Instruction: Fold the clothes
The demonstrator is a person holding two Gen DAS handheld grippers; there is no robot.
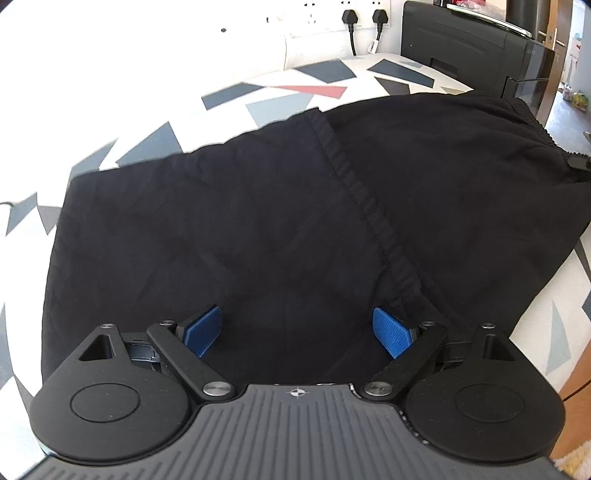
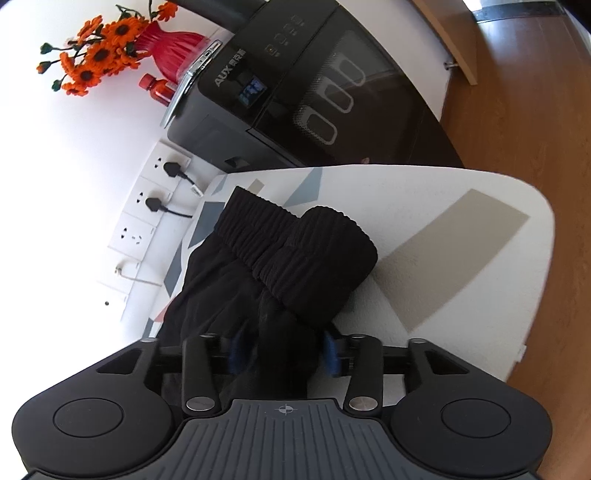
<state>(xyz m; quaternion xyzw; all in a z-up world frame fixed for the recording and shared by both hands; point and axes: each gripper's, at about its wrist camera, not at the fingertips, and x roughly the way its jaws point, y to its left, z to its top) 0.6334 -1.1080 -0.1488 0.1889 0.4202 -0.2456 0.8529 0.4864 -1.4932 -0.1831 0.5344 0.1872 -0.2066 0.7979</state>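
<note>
Left wrist view shows the left hand-held gripper (image 1: 297, 332) with its blue pads (image 1: 392, 331) spread wide above a black garment (image 1: 258, 221), gripping nothing. That garment lies flat on the tabletop (image 1: 258, 99), which wears a white cover with grey and red triangles, and a ribbed seam (image 1: 369, 206) runs slantwise across the cloth. Two black plugs (image 1: 364, 16) sit in wall sockets at the far edge, with a black appliance (image 1: 476, 48) to the far right.

Only the right wrist view shows the right hand-held gripper (image 2: 282, 349): a fold of the black cloth runs between its partly parted pads, but whether they press on it I cannot tell. Beyond it the garment's ribbed waistband (image 2: 295, 243) is bunched up near the tabletop's far end. This view alone reveals the appliance's front display, a red vase (image 2: 173, 48) of orange flowers (image 2: 99, 55), a red bottle (image 2: 157, 86) and wooden floor (image 2: 535, 110) to the right.
</note>
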